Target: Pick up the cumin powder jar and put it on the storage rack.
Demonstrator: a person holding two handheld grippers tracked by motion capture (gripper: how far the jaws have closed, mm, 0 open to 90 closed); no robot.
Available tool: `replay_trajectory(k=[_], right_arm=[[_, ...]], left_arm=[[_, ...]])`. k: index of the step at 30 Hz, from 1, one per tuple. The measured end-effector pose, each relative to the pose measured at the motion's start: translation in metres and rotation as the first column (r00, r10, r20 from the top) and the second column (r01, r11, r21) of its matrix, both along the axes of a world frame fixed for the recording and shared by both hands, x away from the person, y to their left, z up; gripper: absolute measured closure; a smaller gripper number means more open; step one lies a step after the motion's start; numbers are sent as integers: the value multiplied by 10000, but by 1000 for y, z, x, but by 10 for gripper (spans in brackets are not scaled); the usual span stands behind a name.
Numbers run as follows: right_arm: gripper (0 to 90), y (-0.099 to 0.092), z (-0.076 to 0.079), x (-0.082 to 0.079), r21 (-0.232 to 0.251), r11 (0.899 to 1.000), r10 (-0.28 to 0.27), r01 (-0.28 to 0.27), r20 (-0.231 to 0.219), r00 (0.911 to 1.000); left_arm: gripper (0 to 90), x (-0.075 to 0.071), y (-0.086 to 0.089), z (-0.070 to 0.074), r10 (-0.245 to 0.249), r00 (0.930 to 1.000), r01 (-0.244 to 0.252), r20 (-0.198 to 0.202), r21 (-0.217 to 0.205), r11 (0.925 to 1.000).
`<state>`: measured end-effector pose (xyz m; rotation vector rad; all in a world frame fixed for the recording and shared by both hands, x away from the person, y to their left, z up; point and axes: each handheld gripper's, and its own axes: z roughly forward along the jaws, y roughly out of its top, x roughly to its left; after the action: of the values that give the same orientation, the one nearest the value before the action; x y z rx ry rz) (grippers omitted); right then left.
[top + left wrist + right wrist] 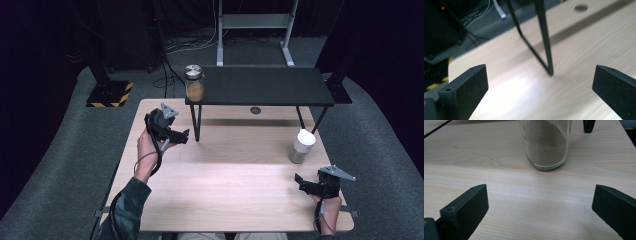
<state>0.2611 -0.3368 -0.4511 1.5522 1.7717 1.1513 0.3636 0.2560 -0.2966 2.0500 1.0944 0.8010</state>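
We read this as a pause between placements: one jar (194,82) stands on the left end of the black shelf (260,86), and a second, white-lidded jar (302,146) waits on the worktop (225,185) near its right edge, just beyond our right gripper (303,181).

Both pairs of jaws stand wide apart with nothing between them. Our left gripper (181,136) hangs beside the shelf's left leg (198,122), below the shelved jar and clear of it.

The next move, we judge, falls to the right gripper: ease forward until the jaws flank the white-lidded jar, close low on the glass, then lift it toward the shelf. The jar looks heavy with filling, so a firm, level grip matters.

The right gripper view gives us the jar's glass wall (546,142) and its sandy fill sloping inside, which the high view leaves vague. The left gripper view gives the leg's thin frame (546,40) up close, while the high view alone places both jars together.
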Motion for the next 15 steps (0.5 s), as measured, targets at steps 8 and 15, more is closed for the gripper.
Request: replay_trajectory(k=[8, 15], right_arm=[[0, 0, 0, 0, -7, 10000, -24, 24, -4, 10000], [0, 0, 0, 0, -26, 10000, 4, -4, -2, 10000]], left_arm=[[0, -22, 9, -65, 598, 9948, -626, -830, -311, 9976], [0, -28, 3, -106, 763, 9811, -814, -1779, -218, 9964]])
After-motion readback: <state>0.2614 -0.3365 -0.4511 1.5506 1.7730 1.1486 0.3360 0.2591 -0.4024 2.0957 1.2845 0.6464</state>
